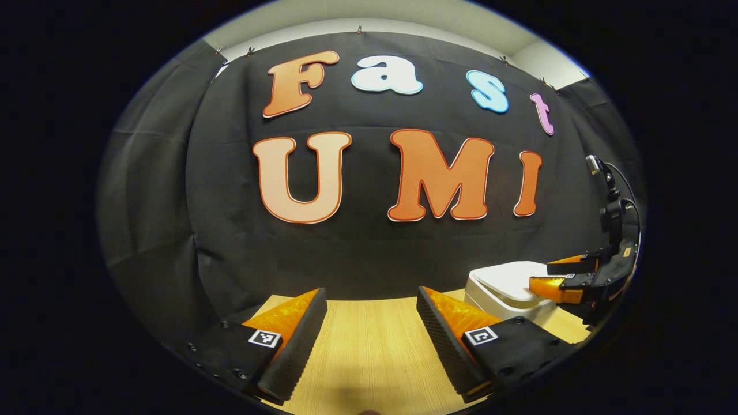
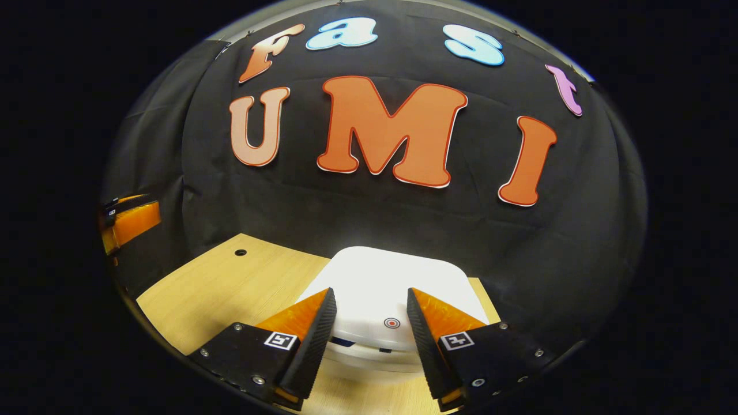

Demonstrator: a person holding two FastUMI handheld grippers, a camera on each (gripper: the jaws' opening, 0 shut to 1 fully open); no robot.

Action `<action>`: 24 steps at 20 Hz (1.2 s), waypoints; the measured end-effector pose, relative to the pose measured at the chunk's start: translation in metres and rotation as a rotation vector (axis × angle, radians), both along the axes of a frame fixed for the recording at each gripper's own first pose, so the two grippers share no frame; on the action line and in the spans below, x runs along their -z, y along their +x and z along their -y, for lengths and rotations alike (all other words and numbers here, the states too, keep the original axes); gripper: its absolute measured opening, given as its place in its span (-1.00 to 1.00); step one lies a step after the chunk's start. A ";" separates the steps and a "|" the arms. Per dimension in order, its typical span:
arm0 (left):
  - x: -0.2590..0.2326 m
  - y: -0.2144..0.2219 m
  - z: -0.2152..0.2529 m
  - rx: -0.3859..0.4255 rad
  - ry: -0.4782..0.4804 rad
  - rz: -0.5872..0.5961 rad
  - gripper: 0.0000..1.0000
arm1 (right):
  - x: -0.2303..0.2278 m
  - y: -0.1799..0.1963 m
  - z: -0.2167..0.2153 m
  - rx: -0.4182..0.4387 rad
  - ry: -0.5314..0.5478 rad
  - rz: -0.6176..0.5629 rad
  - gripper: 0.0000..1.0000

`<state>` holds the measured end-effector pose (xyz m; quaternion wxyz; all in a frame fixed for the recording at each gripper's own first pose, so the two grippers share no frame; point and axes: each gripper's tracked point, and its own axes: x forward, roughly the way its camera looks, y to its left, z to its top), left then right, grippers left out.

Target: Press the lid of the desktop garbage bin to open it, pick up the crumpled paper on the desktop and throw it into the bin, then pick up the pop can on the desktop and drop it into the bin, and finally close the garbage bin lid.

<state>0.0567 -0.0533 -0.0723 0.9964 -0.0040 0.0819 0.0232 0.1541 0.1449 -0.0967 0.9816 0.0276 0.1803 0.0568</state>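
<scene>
your left gripper (image 1: 372, 297) sits closest in the left gripper view, its two fingers spread well apart with nothing between them, held low over the bare wooden table (image 1: 369, 351). each finger carries a small square black-and-white marker tag; the pattern is not writing you can read. off to the right in that view stands the white bin (image 1: 496, 288), with your right gripper (image 1: 539, 275) reaching in from the side at the level of the lid, one finger over the lid and one lower at its edge; whether either touches the lid cannot be told from here. in the right gripper view, your right gripper (image 2: 372, 300) is also apart, fingers on either side of the lid's (image 2: 386, 276) near part, hovering just above it and clamping nothing. the bin lies at the back of the table close to the black cloth wall (image 2: 369, 219), lid down and flat, its long axis running roughly left to right across that view. a small red ring target mark (image 2: 392, 323) sits on the lid's near edge, between your fingers and closer to the right one. a small round hole (image 2: 240, 252) shows in the tabletop to the left of the bin. the left gripper shows at the far left edge there, well apart from the bin.
</scene>
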 end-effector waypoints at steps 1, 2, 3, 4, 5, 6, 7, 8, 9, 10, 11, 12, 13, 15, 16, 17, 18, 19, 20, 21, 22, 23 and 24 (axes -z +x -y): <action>-0.001 0.000 0.000 0.000 -0.002 0.003 0.99 | 0.004 -0.001 0.000 0.002 0.010 -0.008 0.51; 0.001 0.000 0.000 -0.003 0.001 -0.001 0.99 | 0.009 -0.003 -0.001 0.003 0.021 -0.022 0.51; 0.001 0.001 -0.001 -0.003 0.001 -0.002 0.99 | 0.016 -0.005 -0.002 0.003 0.033 -0.041 0.51; 0.003 0.000 0.000 -0.003 -0.001 -0.007 0.99 | 0.017 -0.006 -0.003 0.005 0.055 -0.043 0.51; 0.005 0.000 -0.001 -0.005 -0.003 -0.011 0.99 | 0.017 -0.004 -0.006 0.010 0.083 -0.030 0.51; 0.006 0.001 0.000 -0.003 -0.008 -0.018 0.90 | 0.018 -0.004 -0.008 0.005 0.089 -0.037 0.50; 0.009 0.001 0.001 -0.003 -0.010 -0.023 0.99 | 0.019 -0.005 -0.007 0.005 0.087 -0.034 0.48; 0.009 0.002 0.002 -0.001 -0.012 -0.025 0.99 | 0.020 -0.004 -0.008 0.007 0.081 -0.029 0.46; 0.010 0.003 0.004 0.003 -0.012 -0.028 0.99 | 0.020 -0.006 -0.011 0.010 0.079 -0.027 0.40; 0.010 0.002 0.005 0.005 -0.009 -0.027 0.99 | 0.019 -0.006 -0.012 0.016 0.091 -0.024 0.37; 0.009 0.003 0.006 0.008 -0.007 -0.024 0.99 | 0.019 -0.005 -0.014 0.021 0.105 -0.026 0.28; 0.009 0.003 0.007 0.008 -0.004 -0.021 0.99 | 0.019 -0.006 -0.016 0.016 0.115 -0.031 0.21; 0.008 0.003 0.008 0.011 -0.004 -0.021 0.99 | 0.021 -0.007 -0.020 0.008 0.124 -0.044 0.07; 0.007 0.005 0.008 0.014 -0.002 -0.019 0.99 | 0.021 -0.008 -0.022 0.005 0.143 -0.045 -0.21; 0.007 0.005 0.008 0.015 0.000 -0.017 0.99 | 0.020 -0.008 -0.022 0.002 0.151 -0.040 -0.24; 0.007 0.005 0.008 0.016 0.002 -0.016 0.99 | 0.021 -0.009 -0.024 0.004 0.168 -0.037 -0.34; 0.007 0.006 0.010 0.019 0.003 -0.016 0.99 | 0.020 -0.010 -0.024 0.006 0.188 -0.034 -0.42; 0.005 0.005 0.010 0.022 0.004 -0.013 0.99 | 0.022 -0.010 -0.024 0.006 0.194 -0.035 -0.53; 0.005 0.005 0.011 0.026 0.004 -0.014 0.99 | 0.022 -0.009 -0.025 0.005 0.192 -0.032 -0.55; 0.006 0.005 0.011 0.029 0.003 -0.012 0.99 | 0.022 -0.010 -0.025 0.006 0.183 -0.030 -0.55; 0.004 0.005 0.012 0.031 0.003 -0.011 0.99 | 0.022 -0.009 -0.024 0.009 0.176 -0.027 -0.55; 0.005 0.005 0.011 0.029 0.007 -0.011 0.99 | 0.022 -0.010 -0.024 0.010 0.170 -0.026 -0.55; 0.005 0.005 0.010 0.030 0.008 -0.011 0.99 | 0.023 -0.009 -0.025 0.012 0.172 -0.026 -0.55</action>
